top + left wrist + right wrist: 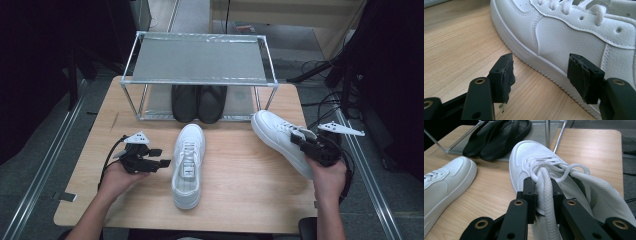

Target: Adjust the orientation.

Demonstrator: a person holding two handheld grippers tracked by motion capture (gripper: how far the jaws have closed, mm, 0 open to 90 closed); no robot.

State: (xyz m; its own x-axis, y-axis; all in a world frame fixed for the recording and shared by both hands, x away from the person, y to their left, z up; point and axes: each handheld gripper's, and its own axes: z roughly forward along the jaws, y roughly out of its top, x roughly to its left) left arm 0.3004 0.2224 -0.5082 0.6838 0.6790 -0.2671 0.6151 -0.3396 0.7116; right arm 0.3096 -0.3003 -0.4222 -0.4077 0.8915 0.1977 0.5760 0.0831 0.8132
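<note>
Looks like a lab or test room: pale wooden bench [240, 180] on grey floor, bare metal-frame shoe rack [200, 60], loose black cables [325, 107], dark surroundings.

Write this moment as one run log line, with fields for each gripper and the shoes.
left gripper: open, beside middle white shoe | right gripper: shut on right white shoe tongue | black shoes: under rack

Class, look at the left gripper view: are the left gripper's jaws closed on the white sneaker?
No: the left gripper stands open, its jaws apart beside the white sneaker.
</note>
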